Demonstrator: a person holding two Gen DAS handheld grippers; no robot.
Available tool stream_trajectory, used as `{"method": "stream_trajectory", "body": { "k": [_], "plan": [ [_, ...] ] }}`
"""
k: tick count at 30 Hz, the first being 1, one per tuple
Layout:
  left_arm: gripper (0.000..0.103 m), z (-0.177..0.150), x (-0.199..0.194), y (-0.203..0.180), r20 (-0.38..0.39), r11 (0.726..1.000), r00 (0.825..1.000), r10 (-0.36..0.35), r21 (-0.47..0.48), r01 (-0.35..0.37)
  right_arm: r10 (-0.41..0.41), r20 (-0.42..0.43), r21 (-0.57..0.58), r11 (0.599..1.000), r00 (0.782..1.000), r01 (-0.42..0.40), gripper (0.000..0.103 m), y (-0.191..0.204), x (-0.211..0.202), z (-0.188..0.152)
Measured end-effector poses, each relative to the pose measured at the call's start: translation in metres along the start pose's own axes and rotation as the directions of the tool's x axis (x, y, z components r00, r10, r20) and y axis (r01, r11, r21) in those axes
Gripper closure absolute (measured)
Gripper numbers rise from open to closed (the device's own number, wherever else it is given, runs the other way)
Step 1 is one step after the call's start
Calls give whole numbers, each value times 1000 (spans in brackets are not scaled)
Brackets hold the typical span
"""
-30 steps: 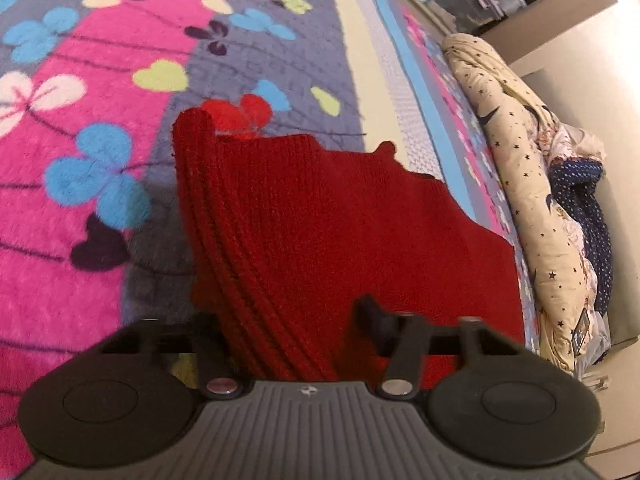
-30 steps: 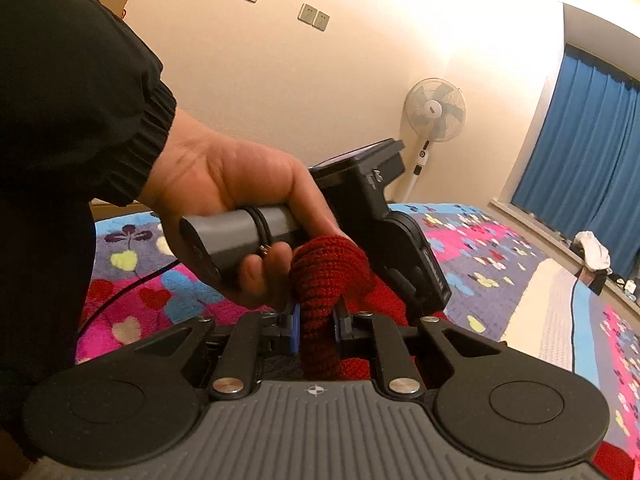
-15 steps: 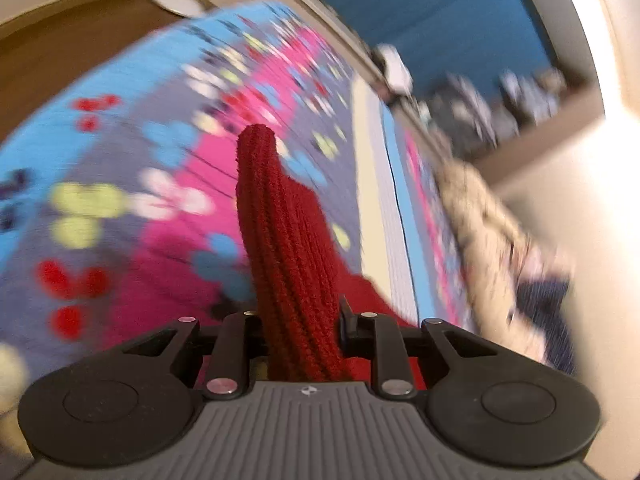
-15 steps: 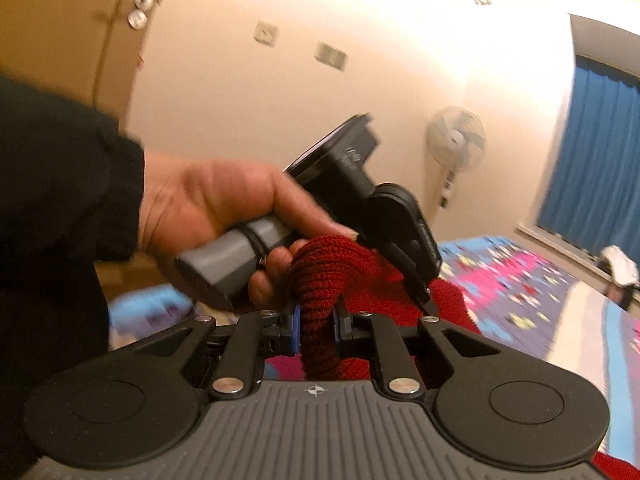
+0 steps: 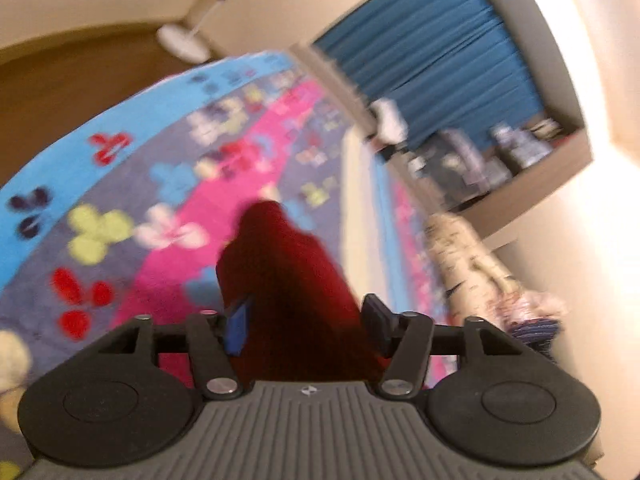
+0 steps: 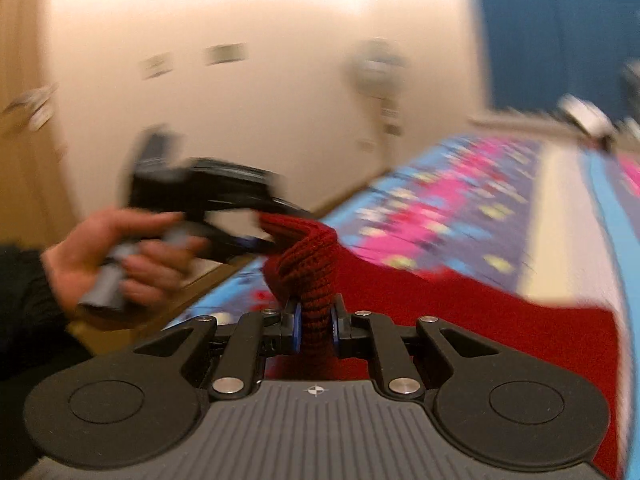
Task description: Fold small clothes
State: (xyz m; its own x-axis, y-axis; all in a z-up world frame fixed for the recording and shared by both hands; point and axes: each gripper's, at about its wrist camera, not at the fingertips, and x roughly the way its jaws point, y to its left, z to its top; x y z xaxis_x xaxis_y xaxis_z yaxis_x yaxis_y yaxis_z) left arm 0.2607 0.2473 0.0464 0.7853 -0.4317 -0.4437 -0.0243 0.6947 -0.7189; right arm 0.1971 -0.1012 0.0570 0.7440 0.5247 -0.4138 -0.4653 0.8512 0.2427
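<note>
Red knit garment [image 6: 316, 268]: seen bunched into a ridge above the bed, its far side trailing down onto the patterned bedspread [image 6: 460, 208]; in the left wrist view it shows as a dark red, blurred hump [image 5: 288, 280].
Right gripper [image 6: 315, 330]: pressed together on a narrow fold of the knit, the blue pads biting in from both sides.
Left gripper [image 5: 306, 322]: jaws being opened right now; the garment is seen between the fingers, a gap showing beside the blue pad, so no pressing is made out.
Left hand [image 6: 116, 256]: wrapped round the left gripper's grey handle, a dark sleeve [image 6: 24, 304] at the wrist; from the right wrist view the left gripper's tips are seen at the top of the knit ridge, contact lost in blur.
Bedspread: pink, blue and grey bands with flower shapes, spread under the garment.
Background: blue curtain [image 5: 440, 52] and a cream star-print bundle [image 5: 472, 264] at the bed's edge, a fan [image 6: 376, 76] against the wall, all smeared.
</note>
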Motion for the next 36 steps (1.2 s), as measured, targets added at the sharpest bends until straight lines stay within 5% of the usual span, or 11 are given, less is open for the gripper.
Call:
{"method": "stream_trajectory", "body": {
  "k": [4, 9, 19, 23, 25, 26, 30, 32, 34, 35, 36],
  "plan": [
    [36, -25, 2, -40, -4, 993, 1000, -3, 119, 3, -156, -46, 241, 957, 987, 162, 90, -74, -43, -39],
    [36, -71, 20, -86, -83, 938, 994, 69, 343, -37, -288, -245, 485, 790, 926, 374, 90, -141, -62, -84],
    [37, -144, 71, -111, -254, 777, 952, 170, 629, 29, -75, -120, 731, 668, 990, 139, 49, -187, -71, -102],
    [40, -158, 81, -115, -297, 746, 939, 173, 663, 73, -76, -129, 707, 692, 989, 145, 50, -188, -61, -93],
    [46, -163, 85, -115, -356, 751, 921, 161, 650, 120, -105, -123, 679, 716, 987, 161, 81, -184, -64, -88],
    [46, -168, 88, -115, -376, 742, 910, 175, 658, 129, -129, -84, 660, 736, 988, 152, 84, -180, -72, -83],
    [46, -188, 96, -118, -377, 655, 895, 238, 743, 139, -135, 109, 540, 840, 985, 55, 87, -158, -102, -60],
    [46, -189, 99, -116, -387, 650, 890, 242, 746, 147, -208, -58, 572, 795, 976, 203, 87, -169, -88, -73],
    [46, -192, 99, -115, -404, 636, 882, 242, 753, 170, -202, -273, 651, 681, 940, 335, 85, -193, -67, -102],
    [46, -194, 98, -116, -396, 616, 885, 244, 768, 173, -182, -280, 708, 624, 943, 330, 85, -201, -66, -111],
    [46, -194, 96, -117, -389, 608, 888, 245, 775, 172, -188, -268, 698, 638, 945, 325, 85, -198, -68, -106]
  ]
}}
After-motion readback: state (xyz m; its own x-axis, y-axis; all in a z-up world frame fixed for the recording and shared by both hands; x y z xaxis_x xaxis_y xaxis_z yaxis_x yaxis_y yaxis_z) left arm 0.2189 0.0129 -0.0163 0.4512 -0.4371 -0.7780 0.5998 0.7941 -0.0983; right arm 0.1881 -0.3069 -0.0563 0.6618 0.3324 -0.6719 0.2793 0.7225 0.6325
